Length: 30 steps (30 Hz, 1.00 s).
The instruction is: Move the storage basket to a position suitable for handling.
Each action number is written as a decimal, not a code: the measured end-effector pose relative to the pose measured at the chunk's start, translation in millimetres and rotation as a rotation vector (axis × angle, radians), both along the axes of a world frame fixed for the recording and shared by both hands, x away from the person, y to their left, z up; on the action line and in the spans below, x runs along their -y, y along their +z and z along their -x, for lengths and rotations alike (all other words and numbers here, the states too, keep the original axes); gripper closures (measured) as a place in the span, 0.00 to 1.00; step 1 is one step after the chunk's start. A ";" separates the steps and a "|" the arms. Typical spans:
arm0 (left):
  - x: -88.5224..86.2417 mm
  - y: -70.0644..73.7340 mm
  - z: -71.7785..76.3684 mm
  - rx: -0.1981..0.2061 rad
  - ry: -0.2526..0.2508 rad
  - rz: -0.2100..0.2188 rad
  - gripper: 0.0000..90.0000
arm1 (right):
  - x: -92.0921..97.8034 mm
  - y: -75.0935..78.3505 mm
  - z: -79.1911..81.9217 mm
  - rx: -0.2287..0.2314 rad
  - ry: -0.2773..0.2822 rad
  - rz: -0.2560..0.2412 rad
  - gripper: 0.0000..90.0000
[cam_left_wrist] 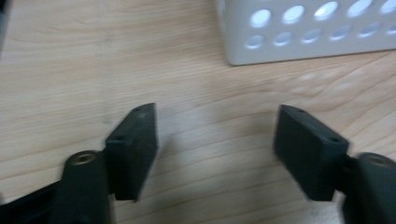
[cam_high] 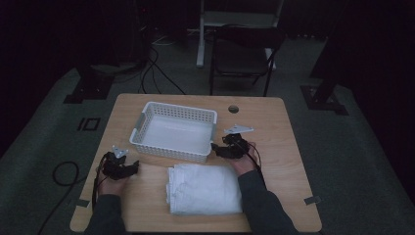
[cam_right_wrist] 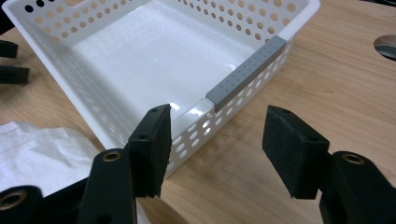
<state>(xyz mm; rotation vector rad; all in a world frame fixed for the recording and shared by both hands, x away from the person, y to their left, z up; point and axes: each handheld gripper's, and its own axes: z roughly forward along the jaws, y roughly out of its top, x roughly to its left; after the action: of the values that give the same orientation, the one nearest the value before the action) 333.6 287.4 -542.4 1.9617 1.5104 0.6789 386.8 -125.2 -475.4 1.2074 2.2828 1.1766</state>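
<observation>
Though jaws agape — basket (cam_right_wrist: 154, 60) beyond

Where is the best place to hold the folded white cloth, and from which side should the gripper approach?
Probably the folded white cloth is best gripped at its right edge, coming in from the right with the right gripper, whose jaws are open. The cloth lies flat on the table in stacked layers, so a side edge gives the jaws thickness to pinch. The white basket stands close behind it.

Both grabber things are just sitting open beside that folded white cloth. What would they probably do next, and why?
Probably bring each hand-held gripper, left and right, inward to the folded towel edges. Both are open and hold nothing, the towel lies between them, and the white basket behind it is empty.
</observation>
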 end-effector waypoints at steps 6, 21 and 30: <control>-18.2 25.7 3.7 0.065 0.015 0.146 0.35 | -3.2 -1.2 -3.2 -0.018 0.001 -0.004 0.45; -7.3 72.9 -37.2 0.123 0.022 0.214 0.43 | -17.8 -5.6 -9.5 -0.044 0.011 0.002 0.46; -0.9 64.9 -57.2 0.060 0.014 0.199 0.50 | -22.3 -10.4 -11.4 -0.060 0.021 0.008 0.46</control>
<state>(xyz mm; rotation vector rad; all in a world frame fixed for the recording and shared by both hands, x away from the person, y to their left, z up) 390.8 288.3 -477.4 1.7685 1.4965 0.5652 398.2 -102.9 -485.8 1.2340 2.3472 1.1521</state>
